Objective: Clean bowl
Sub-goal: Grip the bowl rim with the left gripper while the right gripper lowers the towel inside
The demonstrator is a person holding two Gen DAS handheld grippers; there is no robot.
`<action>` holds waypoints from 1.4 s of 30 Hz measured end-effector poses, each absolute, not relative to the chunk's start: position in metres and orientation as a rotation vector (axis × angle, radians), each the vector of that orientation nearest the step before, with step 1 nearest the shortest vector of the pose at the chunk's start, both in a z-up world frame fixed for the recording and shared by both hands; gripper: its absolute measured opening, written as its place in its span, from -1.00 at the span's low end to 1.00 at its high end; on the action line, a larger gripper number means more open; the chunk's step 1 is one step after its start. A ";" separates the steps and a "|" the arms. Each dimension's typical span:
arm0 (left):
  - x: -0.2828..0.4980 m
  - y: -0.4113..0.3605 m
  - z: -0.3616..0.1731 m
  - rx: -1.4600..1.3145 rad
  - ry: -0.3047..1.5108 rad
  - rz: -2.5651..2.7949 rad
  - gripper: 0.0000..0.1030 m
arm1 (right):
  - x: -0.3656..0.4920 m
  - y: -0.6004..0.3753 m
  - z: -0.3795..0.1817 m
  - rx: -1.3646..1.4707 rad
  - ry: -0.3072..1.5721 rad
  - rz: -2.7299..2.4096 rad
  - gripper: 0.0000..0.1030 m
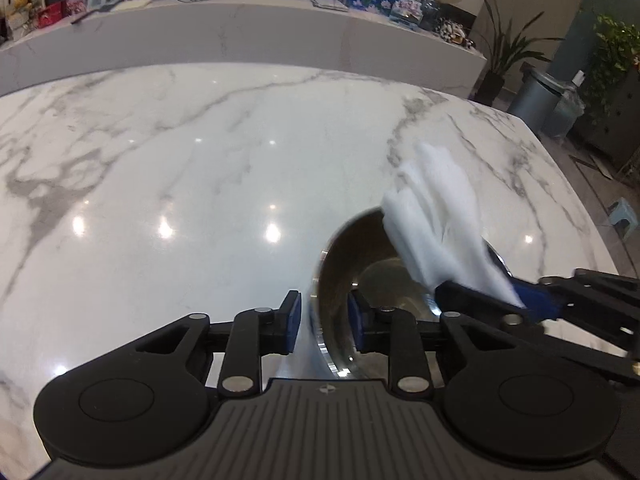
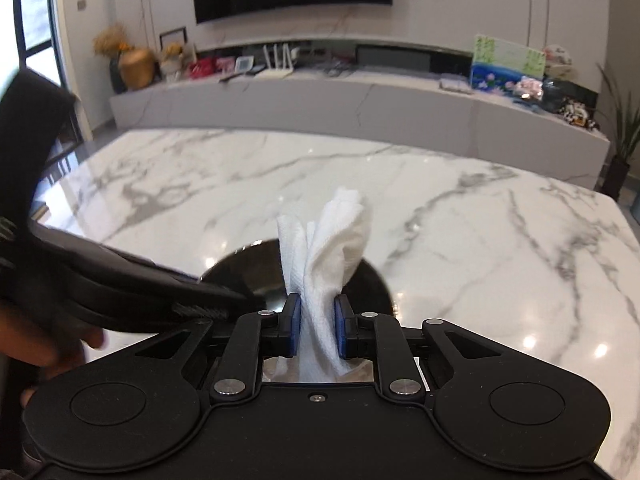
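My left gripper (image 1: 324, 326) straddles the near wall of the steel bowl (image 1: 360, 264), one pad outside, one inside; I can't see whether both pads actually bite the rim, so treat the hold as unconfirmed. The point of that hold is to pin the bowl so it won't skate on the slick marble table (image 1: 180, 168). The bowl sits lower right of centre in the left view, low centre in the right view. My right gripper (image 2: 317, 330) is clamped on a bunched white paper towel (image 2: 324, 256), which stands up past the pads so it can reach the inner wall. In the left view the towel hangs over the bowl's far rim. My judgement: wiping is starting, nothing looks cleaned yet.
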State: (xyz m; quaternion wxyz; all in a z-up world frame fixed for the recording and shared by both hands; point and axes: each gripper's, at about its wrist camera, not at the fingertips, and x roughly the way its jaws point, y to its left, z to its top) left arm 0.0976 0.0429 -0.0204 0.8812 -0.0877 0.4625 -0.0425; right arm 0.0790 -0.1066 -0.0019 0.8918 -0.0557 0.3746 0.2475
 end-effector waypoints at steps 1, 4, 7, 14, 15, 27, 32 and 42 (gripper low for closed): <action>0.097 0.045 -0.020 -0.191 0.964 -0.088 -0.40 | 0.082 -0.105 -0.004 -0.123 0.794 0.523 -0.70; 0.094 0.051 -0.019 -0.207 0.970 -0.095 -0.39 | 0.089 -0.101 -0.010 -0.137 0.836 0.547 -0.70; 0.092 0.054 -0.017 -0.215 0.967 -0.111 -0.40 | 0.095 -0.096 -0.018 -0.174 0.893 0.579 -0.71; 0.095 0.047 -0.021 -0.216 1.008 -0.154 -0.53 | 0.094 -0.081 -0.023 -0.329 0.884 0.589 -0.71; 0.095 0.045 -0.021 -0.216 1.010 -0.155 -0.53 | 0.094 -0.082 -0.024 -0.338 0.874 0.591 -0.71; 0.104 0.016 -0.022 -0.151 1.042 -0.155 -0.65 | 0.089 -0.125 -0.032 -0.139 0.802 0.585 -0.71; 0.104 0.003 -0.019 -0.085 1.036 -0.143 -0.68 | 0.089 -0.137 -0.024 -0.132 0.825 0.605 -0.67; 0.100 -0.008 -0.014 -0.008 1.019 -0.117 -0.71 | 0.068 -0.139 -0.002 -0.235 0.845 0.746 -0.58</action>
